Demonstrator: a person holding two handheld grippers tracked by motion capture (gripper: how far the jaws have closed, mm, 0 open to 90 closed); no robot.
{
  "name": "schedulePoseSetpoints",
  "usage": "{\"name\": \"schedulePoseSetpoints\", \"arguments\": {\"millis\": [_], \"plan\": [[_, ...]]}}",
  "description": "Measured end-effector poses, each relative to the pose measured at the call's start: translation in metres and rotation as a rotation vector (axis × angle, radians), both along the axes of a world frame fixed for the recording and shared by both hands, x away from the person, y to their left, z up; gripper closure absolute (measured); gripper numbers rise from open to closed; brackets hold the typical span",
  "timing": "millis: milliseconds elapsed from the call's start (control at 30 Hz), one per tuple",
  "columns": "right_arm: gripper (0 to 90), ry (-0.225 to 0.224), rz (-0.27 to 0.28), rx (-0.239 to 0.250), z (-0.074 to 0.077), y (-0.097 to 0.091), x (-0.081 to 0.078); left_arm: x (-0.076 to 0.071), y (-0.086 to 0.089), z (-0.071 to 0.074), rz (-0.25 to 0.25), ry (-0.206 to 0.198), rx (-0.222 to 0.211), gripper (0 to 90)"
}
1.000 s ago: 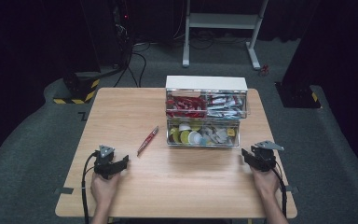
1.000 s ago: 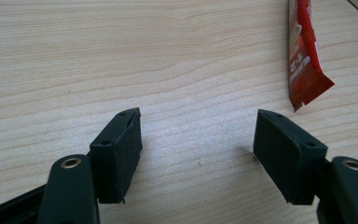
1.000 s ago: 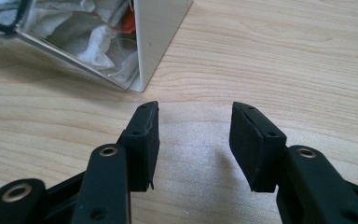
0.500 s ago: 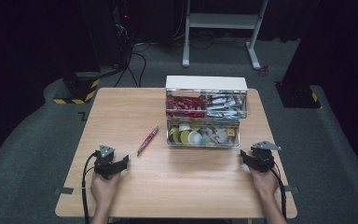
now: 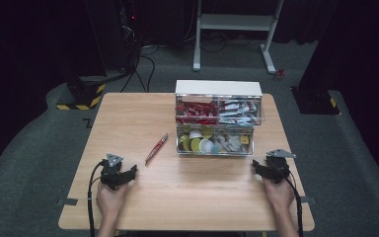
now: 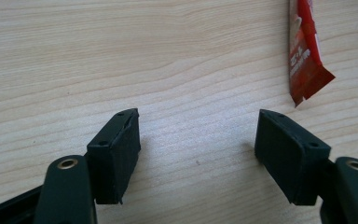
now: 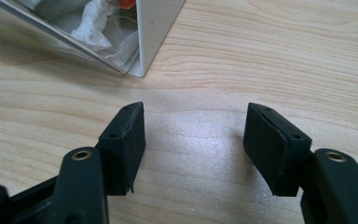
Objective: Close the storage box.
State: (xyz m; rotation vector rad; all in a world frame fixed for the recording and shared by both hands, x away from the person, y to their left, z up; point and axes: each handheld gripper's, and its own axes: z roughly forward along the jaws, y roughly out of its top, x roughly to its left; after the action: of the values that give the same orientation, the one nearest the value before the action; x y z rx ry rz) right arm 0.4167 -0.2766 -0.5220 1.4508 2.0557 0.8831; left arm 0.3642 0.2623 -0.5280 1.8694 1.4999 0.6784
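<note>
Nothing's moved since earlier: both grippers (image 5: 128, 173) (image 5: 259, 169) rested, jaws spread, empty. Sachet (image 6: 305, 51) lies ahead-right of L fingers (image 6: 116, 144), lengthwise away.

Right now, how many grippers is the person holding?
2. The left gripper rests near the table's front left, by the red packet. The right gripper rests front right, beside the clear drawer box.

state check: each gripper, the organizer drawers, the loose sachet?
left gripper: open, nothing between the jaws, low over the table
right gripper: open, nothing between the jaws, near the organizer's front corner
drawer organizer: upright, lower drawer pulled forward, upper drawers pushed in, all stocked
red sachet: lying flat on the table, outside the organizer, untouched
</note>
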Motion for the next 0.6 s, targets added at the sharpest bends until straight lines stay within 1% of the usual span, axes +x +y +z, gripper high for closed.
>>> {"name": "schedulePoseSetpoints", "arguments": {"millis": [233,267,300,600], "plan": [[38.2,-0.005,0.006,-0.006,-0.0001,-0.0006,0.0001,0.0000,0.0001,0.0000,0.000,0.001,-0.002,31.0],[38.2,-0.011,0.014,-0.013,-0.0002,-0.0013,0.0007,0.0000,0.0001,0.0000,-0.001,0.001,-0.002,30.9],[38.0,-0.003,0.004,-0.004,-0.0001,-0.0003,0.0000,0.0000,0.0001,0.0000,-0.001,0.001,-0.003,30.9],[37.5,0.000,0.002,-0.001,-0.0001,0.0000,-0.0002,0.0001,0.0001,0.0000,-0.002,0.001,-0.002,30.6]]}}
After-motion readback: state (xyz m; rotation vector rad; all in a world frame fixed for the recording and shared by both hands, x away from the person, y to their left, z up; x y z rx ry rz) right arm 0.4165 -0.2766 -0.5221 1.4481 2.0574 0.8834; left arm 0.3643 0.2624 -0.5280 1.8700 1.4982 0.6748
